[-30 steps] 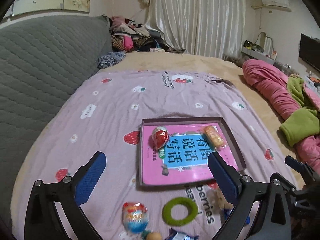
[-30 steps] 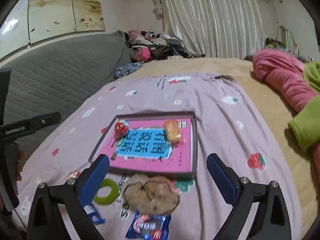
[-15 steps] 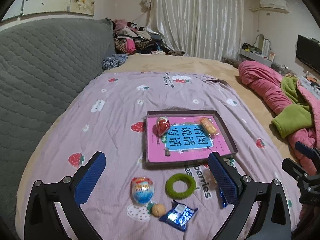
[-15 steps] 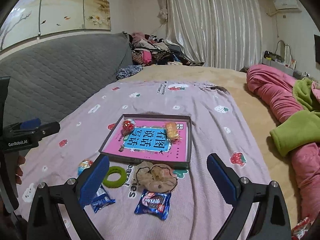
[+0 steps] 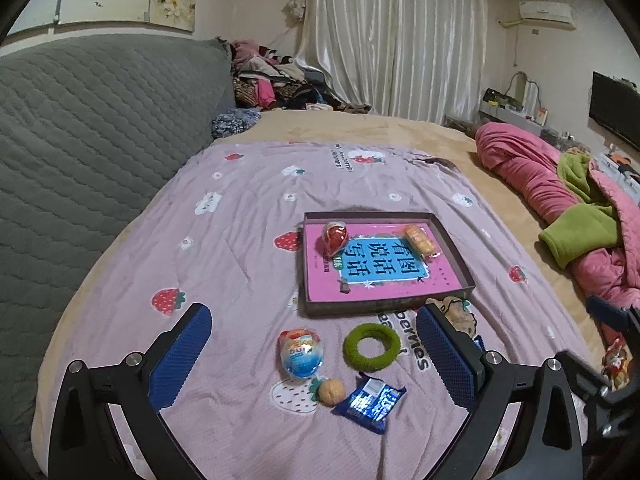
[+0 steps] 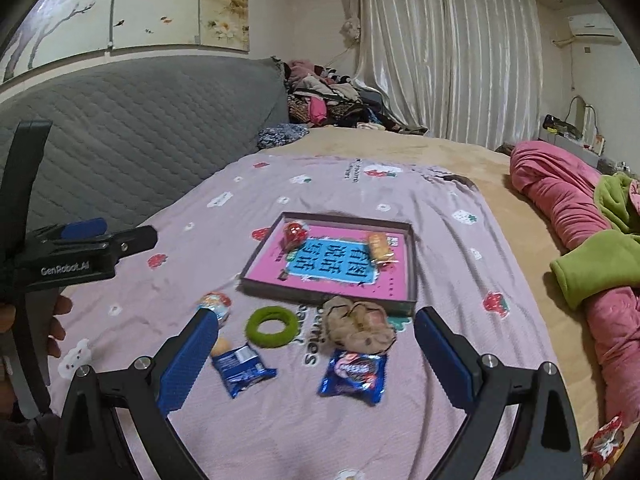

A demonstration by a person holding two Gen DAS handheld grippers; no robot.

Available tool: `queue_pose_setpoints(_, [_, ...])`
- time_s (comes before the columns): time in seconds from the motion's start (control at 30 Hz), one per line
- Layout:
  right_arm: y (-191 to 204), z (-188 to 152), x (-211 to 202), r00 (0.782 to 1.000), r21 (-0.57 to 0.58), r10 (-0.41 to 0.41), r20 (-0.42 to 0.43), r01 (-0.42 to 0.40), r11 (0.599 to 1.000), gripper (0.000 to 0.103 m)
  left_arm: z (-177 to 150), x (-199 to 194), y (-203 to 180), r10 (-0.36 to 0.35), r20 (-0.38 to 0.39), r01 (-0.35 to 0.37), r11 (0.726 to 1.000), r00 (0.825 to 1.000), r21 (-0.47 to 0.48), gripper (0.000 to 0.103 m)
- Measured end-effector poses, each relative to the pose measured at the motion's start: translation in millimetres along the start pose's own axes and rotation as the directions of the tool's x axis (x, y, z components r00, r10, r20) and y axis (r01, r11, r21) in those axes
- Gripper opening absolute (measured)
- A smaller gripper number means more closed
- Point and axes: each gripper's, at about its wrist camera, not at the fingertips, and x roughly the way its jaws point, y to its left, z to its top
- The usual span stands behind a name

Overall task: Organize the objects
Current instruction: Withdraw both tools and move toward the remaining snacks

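Snacks and green ring point(image 5: 371, 347) lie between both wide-open tools point(image 5: 314, 346) point(image 6: 316, 346), tray point(image 5: 460, 256) beyond.

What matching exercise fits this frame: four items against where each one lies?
Items:
1. red foil egg
2. green ring
3. walnut
4. beige scrunchie

Places:
A. on the sheet, touching the tray's near right corner
B. inside the tray, far left
C. between the blue egg and the blue wrapper
D. on the sheet, just before the tray's near edge

Pairs: 1-B, 2-D, 3-C, 4-A
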Motion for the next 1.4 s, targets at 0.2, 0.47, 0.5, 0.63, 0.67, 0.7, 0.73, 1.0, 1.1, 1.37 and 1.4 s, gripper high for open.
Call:
queue_pose_setpoints(0.2, [22.6,-10.1,0.1,1.000,-0.042,-0.004,-0.012,0.004,0.999,0.099,-9.7,-5.6,13.2,-0.003,-0.004,0.003,1.000,1.000,-0.013,0.102])
queue_pose_setpoints(0.47, [42.8,-25.4,5.2,0.999,-0.066,0.005,-0.036,-0.008,0.998,0.099,-19.7,-6.1,24.5,0.014,-0.002,-0.014,1.000,1.000,-0.014,0.102])
queue_pose_setpoints(0.5, [44.8,-27.0,6.3,0.999,-0.069,0.004,-0.037,-0.006,0.998,0.099,-21.5,-6.3,25.4,0.018,0.001,-0.018,1.000,1.000,-0.013,0.102])
queue_pose_setpoints(0.63, [51.3,-34.1,10.6,0.999,-0.082,0.003,-0.048,-0.007,0.997,0.099,-30.1,-2.3,28.9,0.041,0.008,-0.041,0.999,0.999,-0.005,0.102])
queue_pose_setpoints(0.67, [53.7,-35.8,12.1,0.999,-0.091,0.003,-0.052,-0.008,0.996,0.099,-33.3,-0.2,28.8,0.050,0.009,-0.050,0.999,0.999,0.005,0.102])
queue_pose_setpoints(0.7, [54.9,-37.2,13.1,0.999,-0.097,0.001,-0.053,-0.007,0.995,0.099,-35.7,2.3,29.6,0.055,0.009,-0.055,0.998,0.998,0.009,0.102])
queue_pose_setpoints(0.73, [57.1,-38.8,15.3,0.998,-0.105,-0.002,-0.055,-0.004,0.994,0.100,-38.4,4.4,29.6,0.058,0.007,-0.059,0.998,0.998,0.012,0.102])
queue_pose_setpoints(1.0, [69.0,-52.1,28.8,0.997,-0.152,-0.002,-0.076,-0.010,0.988,0.101,-57.7,28.9,33.4,0.051,-0.030,-0.050,0.999,0.998,0.009,0.102])
queue_pose_setpoints(1.1, [71.1,-56.7,36.7,0.996,-0.160,-0.001,-0.090,-0.014,0.987,0.101,-62.7,35.7,34.3,0.053,-0.035,-0.053,0.999,0.998,0.010,0.102])
queue_pose_setpoints(1.37, [73.9,-67.0,53.0,0.993,-0.171,0.006,-0.114,-0.026,0.985,0.101,-73.7,57.2,29.8,0.071,-0.043,-0.069,0.997,0.997,0.038,0.102])
queue_pose_setpoints(1.4, [74.1,-67.9,54.3,0.994,-0.174,0.008,-0.111,-0.027,0.984,0.101,-75.7,59.8,28.1,0.082,-0.036,-0.080,0.996,0.996,0.049,0.102])
